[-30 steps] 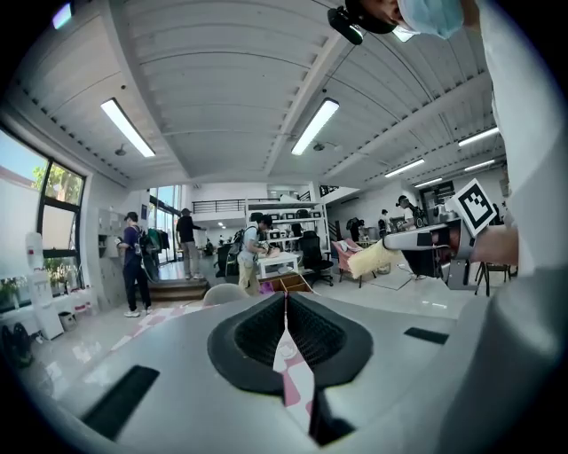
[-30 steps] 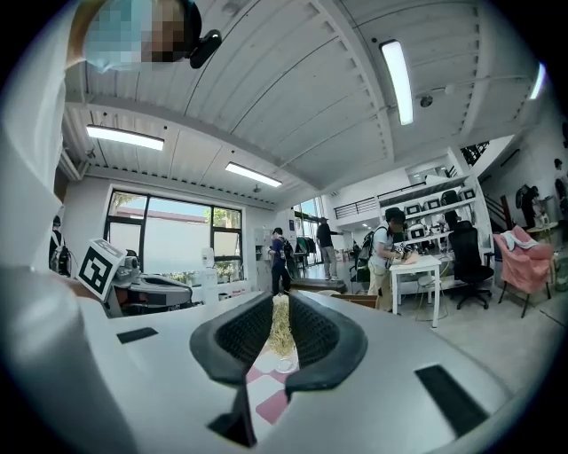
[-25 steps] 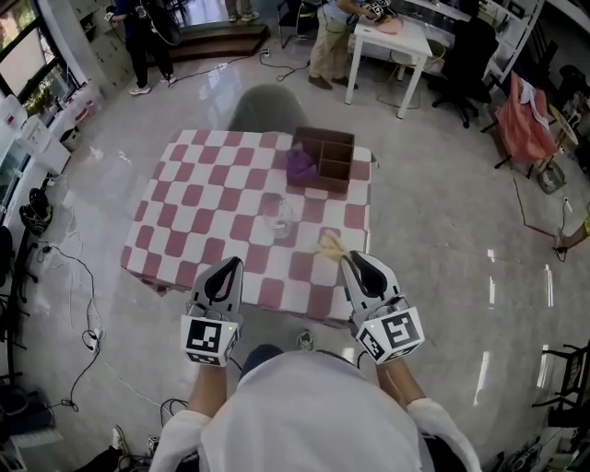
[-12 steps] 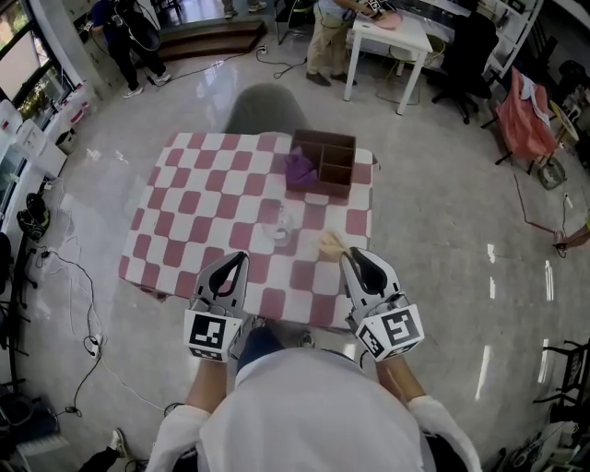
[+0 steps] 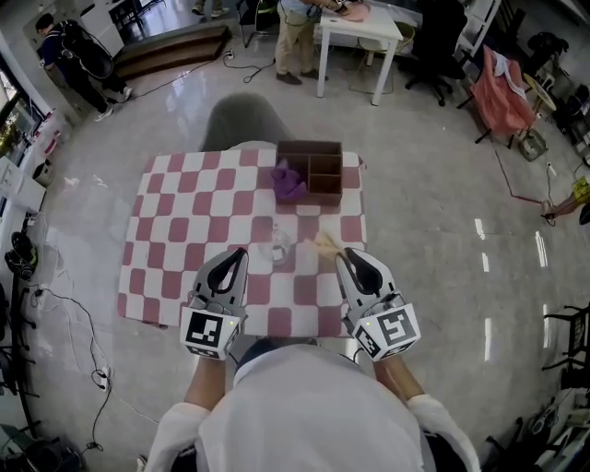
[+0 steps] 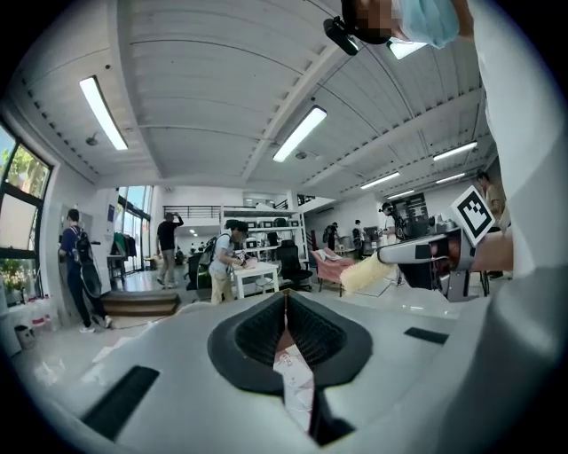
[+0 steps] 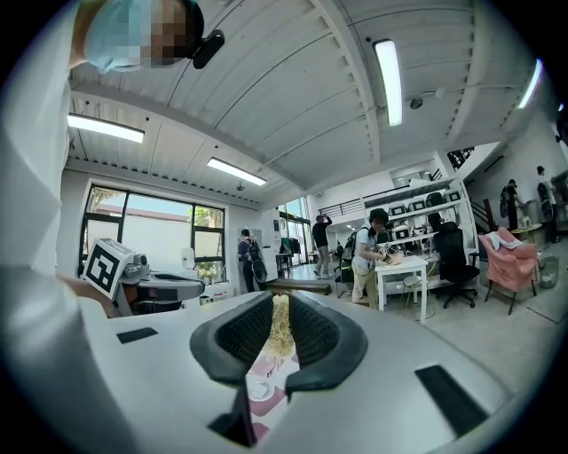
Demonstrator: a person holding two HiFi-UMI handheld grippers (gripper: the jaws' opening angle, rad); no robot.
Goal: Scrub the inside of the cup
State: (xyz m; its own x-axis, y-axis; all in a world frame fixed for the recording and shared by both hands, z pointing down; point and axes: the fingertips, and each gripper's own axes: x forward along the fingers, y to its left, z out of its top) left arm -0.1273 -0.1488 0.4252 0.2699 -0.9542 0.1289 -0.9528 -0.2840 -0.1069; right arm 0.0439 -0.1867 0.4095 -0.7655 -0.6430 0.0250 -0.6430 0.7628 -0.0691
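A clear glass cup (image 5: 277,242) stands upright near the middle of the red-and-white checked table (image 5: 184,230). My right gripper (image 5: 343,257) hovers over the table's near edge, to the right of the cup. It is shut on a pale yellow fibrous scrubber (image 5: 327,243), which sticks out toward the cup without touching it. In the right gripper view the scrubber (image 7: 279,324) fills the slit between the jaws. My left gripper (image 5: 238,253) hangs over the near edge, left of the cup, shut and empty. In the left gripper view its jaws meet, with checked cloth (image 6: 293,372) below.
A brown compartment box (image 5: 318,170) sits at the table's far edge, with a purple cloth (image 5: 288,182) against its left side. A white table (image 5: 355,28) and people stand farther back. Cables (image 5: 55,304) lie on the floor to the left.
The head view has drifted, so the table sits lower and closer under both grippers. Both grippers keep their pose, and the scrubber stays in the right one.
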